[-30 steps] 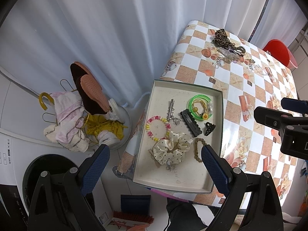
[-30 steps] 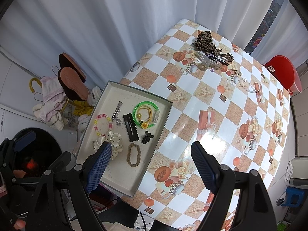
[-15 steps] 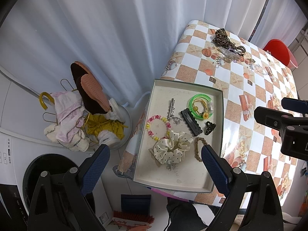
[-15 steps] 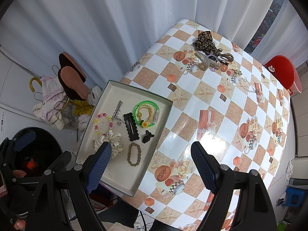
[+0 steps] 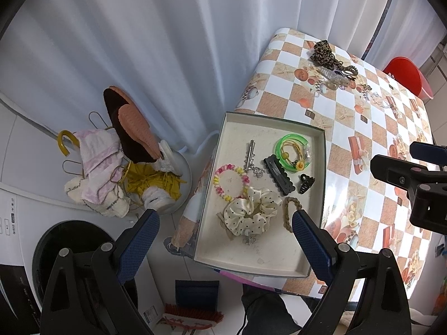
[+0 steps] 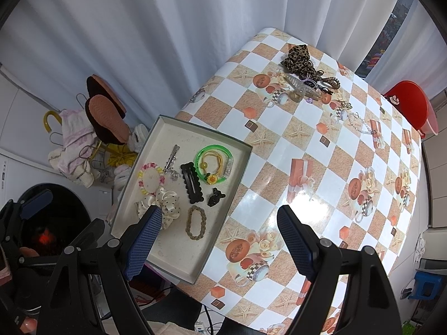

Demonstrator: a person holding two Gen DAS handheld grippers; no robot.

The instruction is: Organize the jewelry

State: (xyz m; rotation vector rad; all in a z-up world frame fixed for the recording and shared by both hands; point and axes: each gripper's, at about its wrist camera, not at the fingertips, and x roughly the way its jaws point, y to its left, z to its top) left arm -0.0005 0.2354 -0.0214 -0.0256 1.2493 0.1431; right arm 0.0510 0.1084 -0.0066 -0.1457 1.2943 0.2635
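A shallow cream tray (image 5: 282,265) (image 6: 173,259) sits at the table's near left corner. It holds a green bangle (image 5: 291,152) (image 6: 214,164), a bead bracelet (image 5: 229,181), a polka-dot scrunchie (image 5: 251,214), black clips (image 5: 279,174) (image 6: 191,182) and a braided band (image 6: 196,222). More jewelry lies in a loose pile at the far end: a leopard scrunchie (image 6: 297,59) and chains (image 6: 354,118). My left gripper (image 5: 225,233) hovers high over the tray, open and empty. My right gripper (image 6: 219,236) hangs open above the tray's right edge, empty too.
The checkered tablecloth (image 6: 321,167) covers the table. A red chair (image 6: 410,109) stands at the far right. Left of the table is a basket with slippers (image 5: 131,128) and cloths, plus a washing machine (image 5: 42,251). White curtains hang behind.
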